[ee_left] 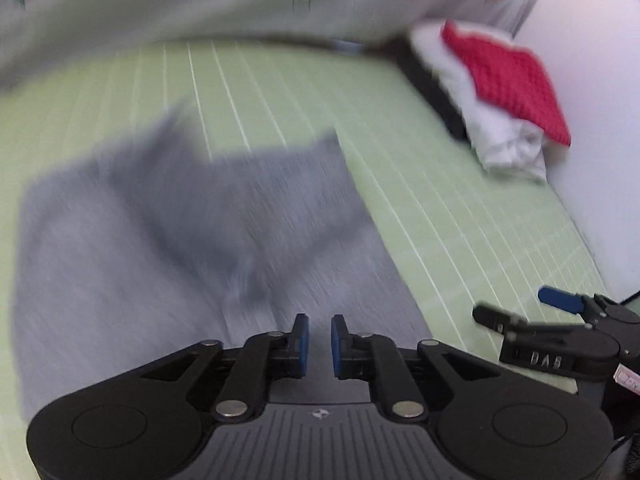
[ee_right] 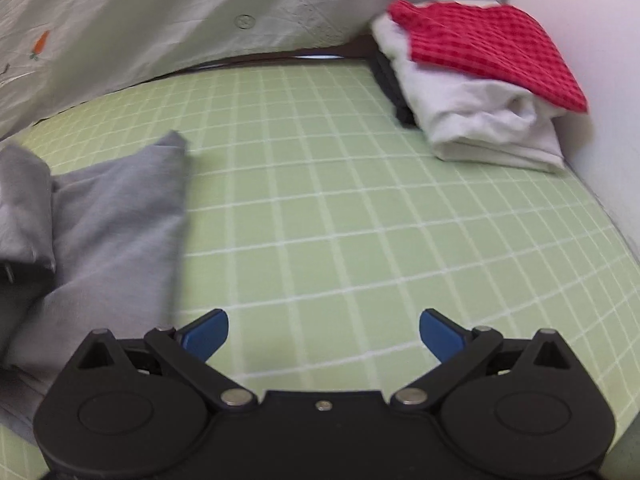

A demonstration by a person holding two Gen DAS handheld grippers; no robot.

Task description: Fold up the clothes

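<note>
A grey garment [ee_left: 192,216] lies partly folded on the green checked sheet [ee_left: 440,200]; the left wrist view is motion-blurred. My left gripper [ee_left: 319,344] hovers over its near part, jaws a small gap apart and empty. My right gripper [ee_right: 323,334] is wide open and empty over bare sheet [ee_right: 340,208], to the right of the grey garment [ee_right: 108,224]. It also shows in the left wrist view [ee_left: 520,312] at the lower right.
A stack of folded clothes, red checked cloth [ee_right: 488,48] on a white garment [ee_right: 480,120] over a dark one, sits at the far right by the white wall [ee_right: 600,80]. A pale quilt [ee_right: 180,12] with carrot print bounds the far side.
</note>
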